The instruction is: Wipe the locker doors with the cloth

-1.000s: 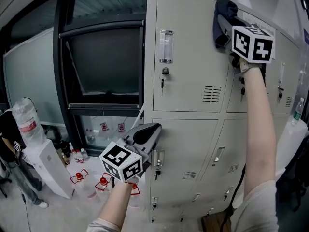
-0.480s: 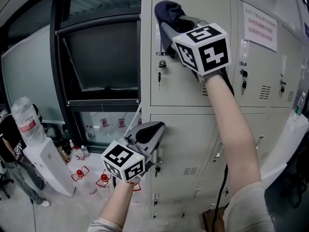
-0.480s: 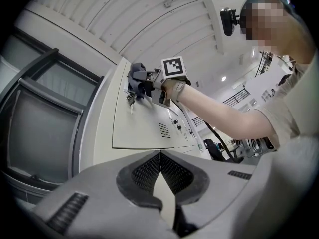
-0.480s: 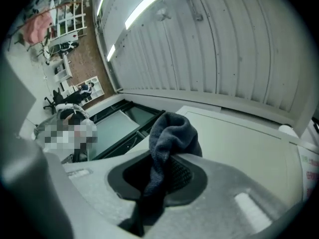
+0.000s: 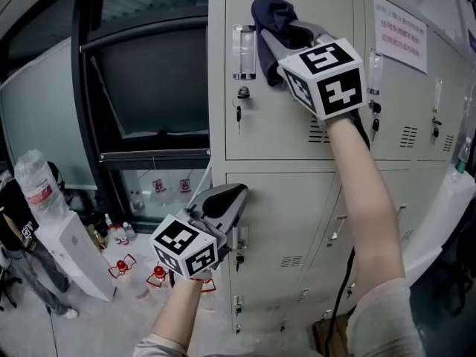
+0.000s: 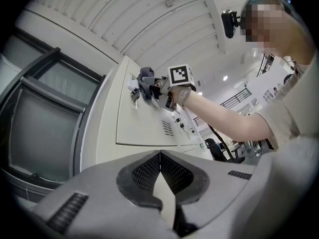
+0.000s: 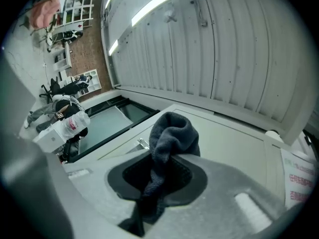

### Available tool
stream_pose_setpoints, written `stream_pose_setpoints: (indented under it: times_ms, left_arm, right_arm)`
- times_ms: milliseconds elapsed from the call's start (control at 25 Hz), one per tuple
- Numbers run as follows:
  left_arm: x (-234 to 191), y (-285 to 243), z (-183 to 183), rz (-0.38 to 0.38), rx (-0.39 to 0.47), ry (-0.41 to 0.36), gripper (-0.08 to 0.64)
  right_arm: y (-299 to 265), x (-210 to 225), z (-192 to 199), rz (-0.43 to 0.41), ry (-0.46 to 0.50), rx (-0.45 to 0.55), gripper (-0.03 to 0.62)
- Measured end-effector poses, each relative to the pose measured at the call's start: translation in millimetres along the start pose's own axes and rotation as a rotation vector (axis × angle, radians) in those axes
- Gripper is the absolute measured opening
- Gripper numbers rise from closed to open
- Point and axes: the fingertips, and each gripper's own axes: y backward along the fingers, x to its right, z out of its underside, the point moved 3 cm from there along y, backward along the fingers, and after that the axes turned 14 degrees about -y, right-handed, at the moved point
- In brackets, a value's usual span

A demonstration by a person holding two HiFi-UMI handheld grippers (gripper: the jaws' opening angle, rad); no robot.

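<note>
A dark blue cloth [image 5: 272,15] is pressed against the upper-left locker door [image 5: 286,117], near its top. My right gripper [image 5: 281,30] is shut on the cloth, raised high on an outstretched arm. In the right gripper view the cloth [image 7: 171,139] bulges out past the jaws, with the pale door [image 7: 219,133] behind it. My left gripper [image 5: 227,203] hangs low beside the lower-left door [image 5: 290,229], shut with nothing in it. The left gripper view has its jaws [image 6: 160,176] together, looking up at the right gripper [image 6: 149,86] and the cloth [image 6: 145,77].
A clear label holder [image 5: 243,50] and a key lock [image 5: 242,94] sit on the door's left side. More lockers [image 5: 405,95] run to the right, one with a paper notice [image 5: 399,22]. A dark window [image 5: 152,88] is at left. Bottles [image 5: 119,236] and a large water jug [image 5: 37,181] stand below.
My right gripper has swept the cloth leftward across the upper doors, from the neighbouring locker onto the left door, then shifted slightly right. The left gripper stays in place.
</note>
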Motion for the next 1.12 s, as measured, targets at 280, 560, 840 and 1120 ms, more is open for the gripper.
stream_pose_setpoints:
  times_ms: [280, 560, 840, 1120]
  left_arm:
    - [9.6, -11.0, 3.2, 0.020, 0.006, 0.009, -0.002]
    - [21.4, -22.1, 6.7, 0.046, 0.007, 0.015, -0.002]
    - [25.5, -25.9, 4.9, 0.054, 0.014, 0.017, -0.002]
    - [24.7, -18.8, 0.3, 0.043, 0.019, 0.014, -0.002]
  right_arm:
    - [32.7, 52.3, 14.7, 0.070, -0.048, -0.012, 0.057]
    - [67.2, 104.2, 32.5, 0.150, -0.101, -0.018, 0.057]
    - [88.4, 133.7, 44.0, 0.208, -0.118, -0.036, 0.057]
    - [96.3, 143.5, 46.2, 0.265, -0.133, -0.042, 0.057]
